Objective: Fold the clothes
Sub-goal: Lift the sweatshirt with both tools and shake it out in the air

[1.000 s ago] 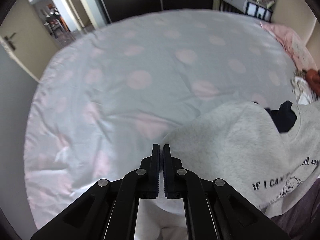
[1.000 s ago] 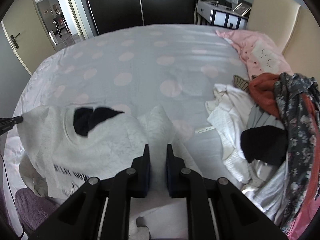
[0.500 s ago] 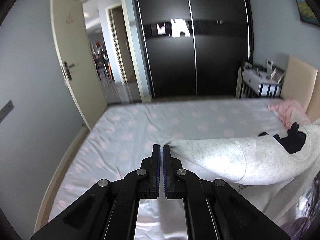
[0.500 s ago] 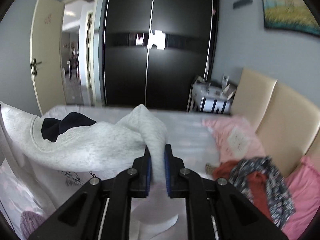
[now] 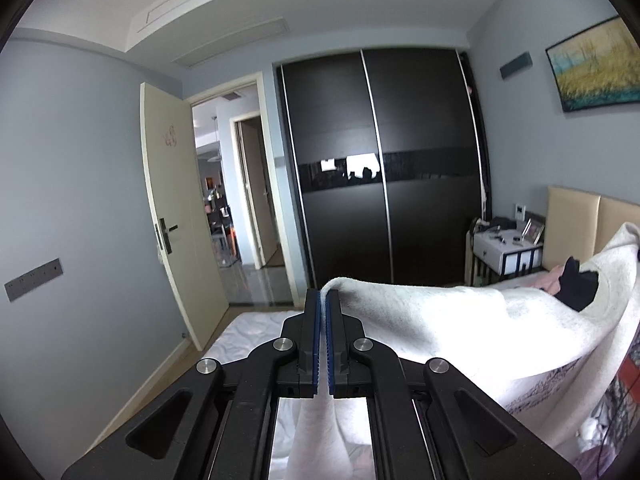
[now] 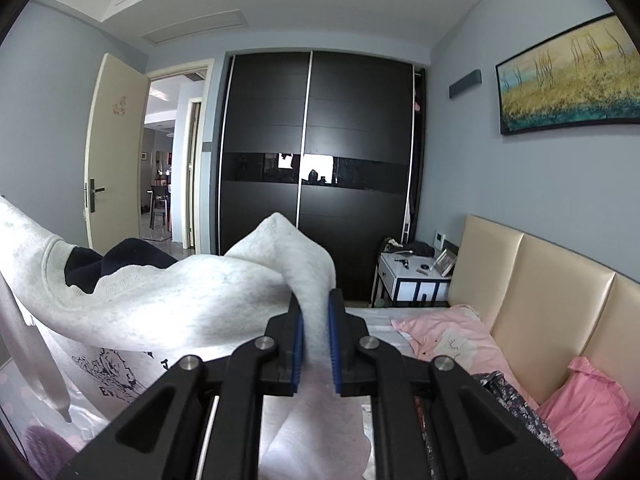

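A light grey sweatshirt (image 5: pixel 460 328) with a dark navy inner neck and black print hangs in the air between both grippers. My left gripper (image 5: pixel 323 300) is shut on one shoulder of it. My right gripper (image 6: pixel 315 304) is shut on the other shoulder, where the grey sweatshirt (image 6: pixel 192 304) bunches up above the jaws. The cloth sags between the two grips, and its printed front (image 6: pixel 116 364) hangs down towards the bed. The lower part of the garment is hidden behind the gripper bodies.
The bed (image 5: pixel 256 332) with a pale dotted sheet lies below. Pink pillows (image 6: pixel 584 404) and a heap of clothes (image 6: pixel 516 404) lie at the right by the beige headboard (image 6: pixel 536 280). A dark wardrobe (image 6: pixel 316 176), a nightstand (image 6: pixel 416 280) and an open door (image 5: pixel 176 216) stand beyond.
Both grippers have risen from the bed and tilted up, lifting the sweatshirt off the sheet. The views now face the wardrobe and ceiling instead of the mattress.
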A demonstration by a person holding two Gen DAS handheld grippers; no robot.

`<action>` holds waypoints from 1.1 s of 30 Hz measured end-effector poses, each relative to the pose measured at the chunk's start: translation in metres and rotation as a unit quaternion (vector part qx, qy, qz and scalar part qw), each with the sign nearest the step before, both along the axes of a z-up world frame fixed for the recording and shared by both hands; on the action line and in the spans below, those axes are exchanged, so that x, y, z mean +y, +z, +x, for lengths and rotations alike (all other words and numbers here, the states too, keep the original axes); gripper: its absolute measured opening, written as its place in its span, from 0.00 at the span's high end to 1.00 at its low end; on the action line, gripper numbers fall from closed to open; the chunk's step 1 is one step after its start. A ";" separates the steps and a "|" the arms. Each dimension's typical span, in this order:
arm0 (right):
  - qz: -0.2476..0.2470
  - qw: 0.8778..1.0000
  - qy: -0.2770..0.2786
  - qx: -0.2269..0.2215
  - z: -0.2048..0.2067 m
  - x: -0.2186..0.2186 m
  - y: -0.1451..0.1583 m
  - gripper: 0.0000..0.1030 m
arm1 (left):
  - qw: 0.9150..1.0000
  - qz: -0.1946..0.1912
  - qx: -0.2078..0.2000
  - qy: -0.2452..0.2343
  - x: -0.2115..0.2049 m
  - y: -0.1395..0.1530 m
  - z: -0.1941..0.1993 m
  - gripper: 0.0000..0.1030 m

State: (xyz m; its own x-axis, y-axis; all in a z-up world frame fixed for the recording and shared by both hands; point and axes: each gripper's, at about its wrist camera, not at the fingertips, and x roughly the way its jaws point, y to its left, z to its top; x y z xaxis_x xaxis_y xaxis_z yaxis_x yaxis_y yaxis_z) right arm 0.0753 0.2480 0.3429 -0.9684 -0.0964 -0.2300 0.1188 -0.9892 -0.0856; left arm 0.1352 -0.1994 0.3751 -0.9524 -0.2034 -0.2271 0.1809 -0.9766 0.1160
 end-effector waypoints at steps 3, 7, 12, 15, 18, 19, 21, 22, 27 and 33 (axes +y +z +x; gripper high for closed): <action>-0.001 1.000 0.014 -0.012 -0.006 0.001 -0.006 0.90 | 1.000 0.012 -0.011 0.000 -0.010 -0.004 -0.005 0.97; -0.005 0.998 0.026 -0.056 -0.038 -0.001 -0.034 0.90 | 0.998 0.022 -0.057 0.012 -0.020 -0.034 -0.041 0.97; -0.001 0.992 0.029 -0.126 -0.096 -0.010 -0.086 0.90 | 0.991 0.021 -0.132 0.022 -0.031 -0.097 -0.120 0.97; 0.006 0.985 0.023 -0.168 -0.145 -0.018 -0.127 0.90 | 0.985 0.022 -0.166 0.039 -0.037 -0.136 -0.178 0.97; 0.019 0.978 0.019 -0.205 -0.202 -0.031 -0.164 0.90 | 0.978 0.022 -0.200 0.055 -0.043 -0.175 -0.236 0.97; 0.026 0.976 0.018 -0.215 -0.222 -0.037 -0.176 0.90 | 0.975 0.022 -0.211 0.061 -0.045 -0.188 -0.256 0.97; 0.042 0.971 0.016 -0.234 -0.265 -0.051 -0.200 0.90 | 0.970 0.022 -0.233 0.071 -0.049 -0.214 -0.294 0.97; 0.043 0.968 0.016 -0.245 -0.287 -0.057 -0.214 0.90 | 0.966 0.022 -0.244 0.077 -0.051 -0.227 -0.314 0.97; 0.042 0.951 0.015 -0.306 -0.388 -0.078 -0.296 0.90 | 0.948 0.019 -0.301 0.102 -0.059 -0.302 -0.406 0.97; 0.044 0.928 0.010 -0.371 -0.468 -0.091 -0.393 0.89 | 0.925 -0.004 -0.363 0.111 -0.058 -0.394 -0.487 0.97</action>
State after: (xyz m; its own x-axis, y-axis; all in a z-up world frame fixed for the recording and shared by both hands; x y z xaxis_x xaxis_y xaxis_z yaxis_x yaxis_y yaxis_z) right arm -0.3932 0.1573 -0.0498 -0.5387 -0.0618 -0.8402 0.1963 -0.9791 -0.0538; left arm -0.3521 -0.2570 -0.0188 -0.4843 -0.3799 -0.7881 0.2487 -0.9234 0.2923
